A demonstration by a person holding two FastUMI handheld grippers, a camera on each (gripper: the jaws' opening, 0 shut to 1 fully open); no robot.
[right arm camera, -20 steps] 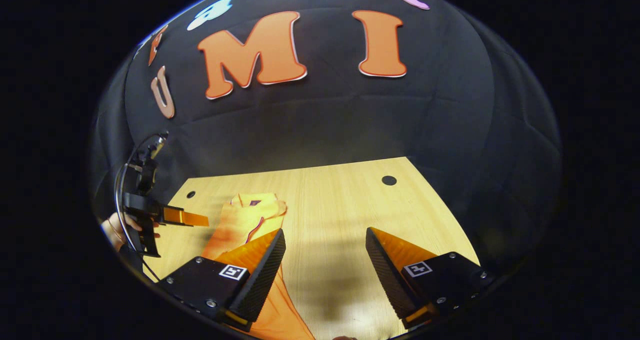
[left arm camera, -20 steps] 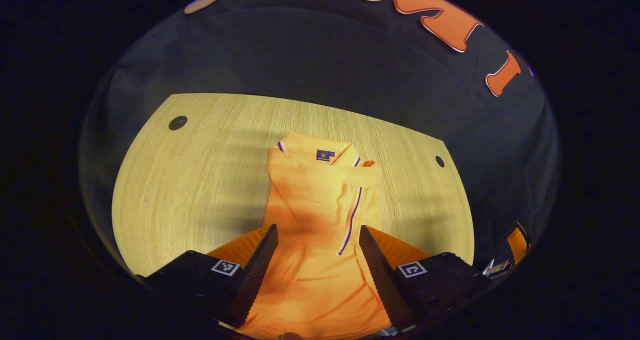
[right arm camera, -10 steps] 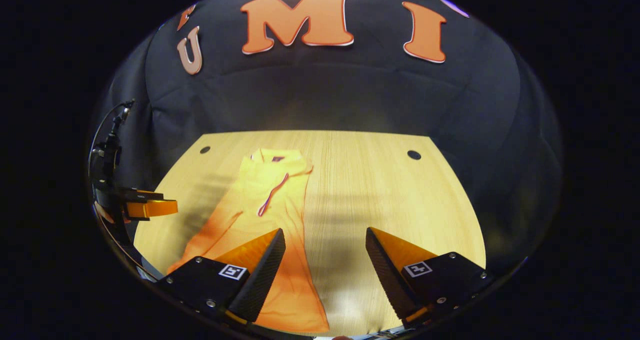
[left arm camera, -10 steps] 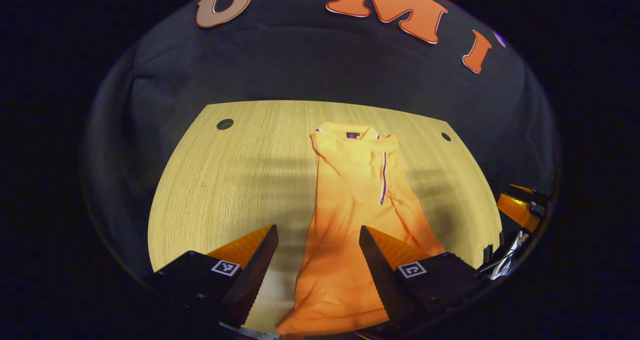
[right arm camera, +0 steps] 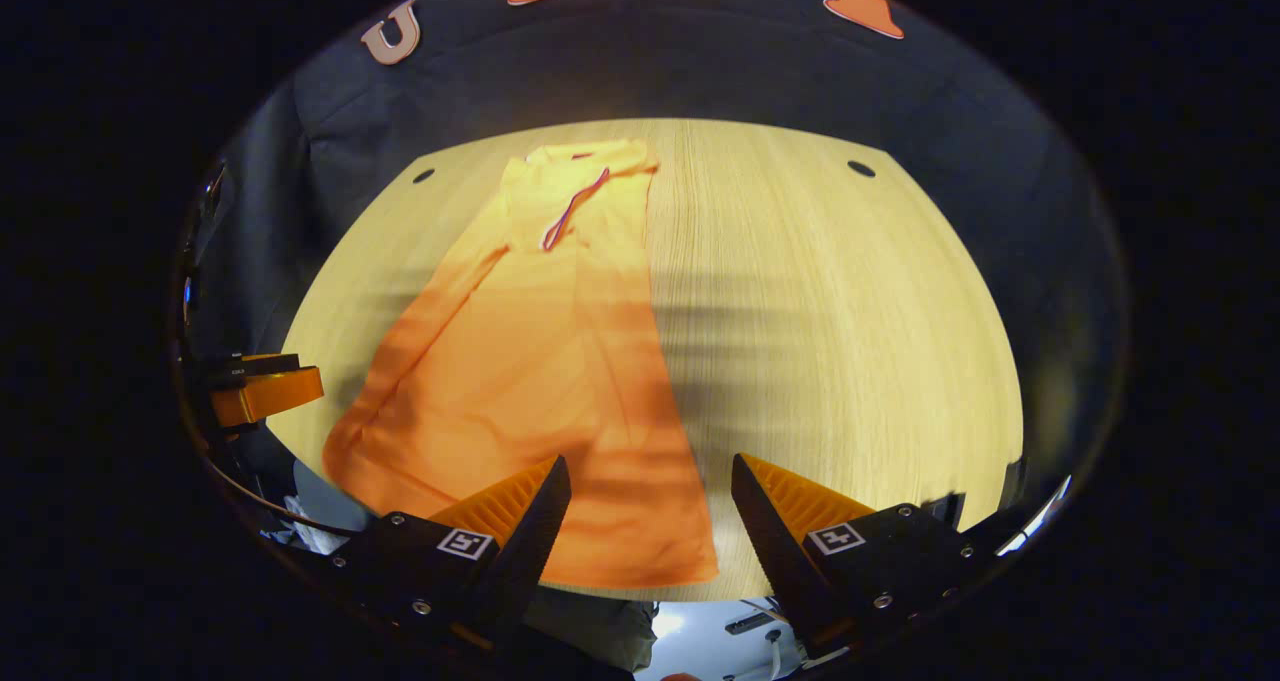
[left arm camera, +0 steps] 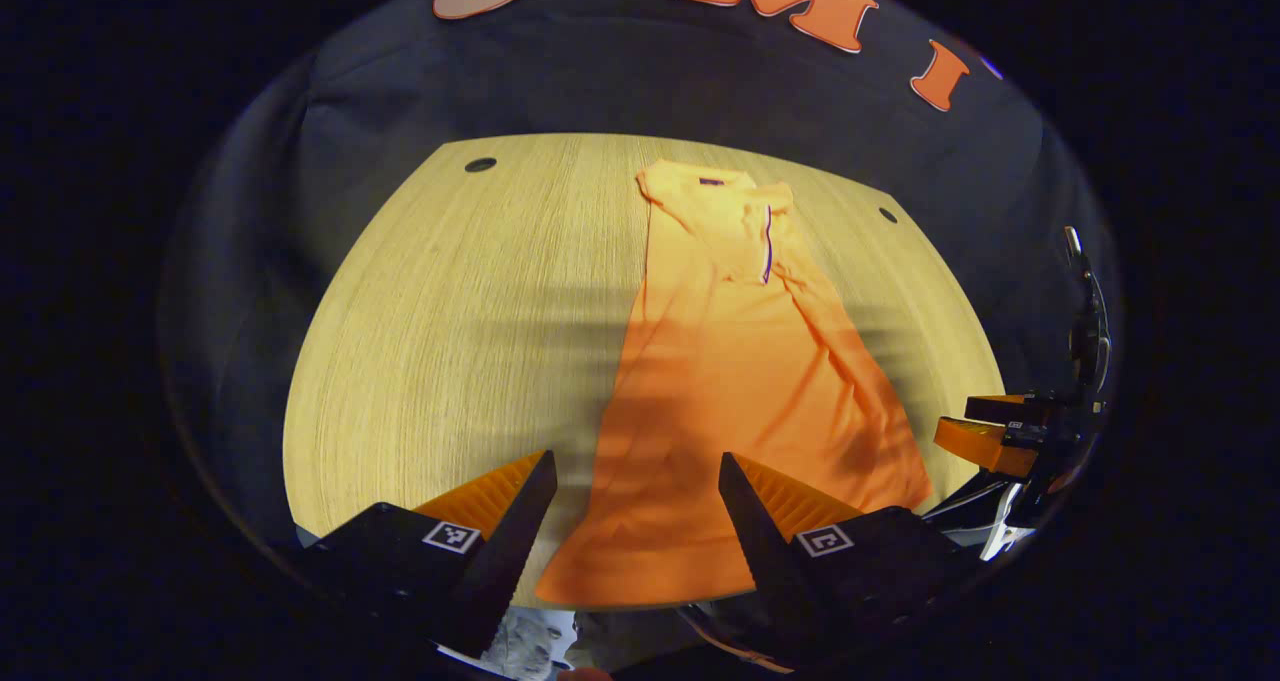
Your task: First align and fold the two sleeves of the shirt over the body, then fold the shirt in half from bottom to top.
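The orange shirt (left arm camera: 740, 361) lies flat on the worktop (left arm camera: 450, 311), collar at the far edge. Left gripper (left arm camera: 637, 471) and right gripper (right arm camera: 650, 476) hover above its hem, both spread, holding nothing.

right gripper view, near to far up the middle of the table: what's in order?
right gripper with open fingers → shirt's bottom hem → shirt body → striped placket → collar → table's far edge → booth wall
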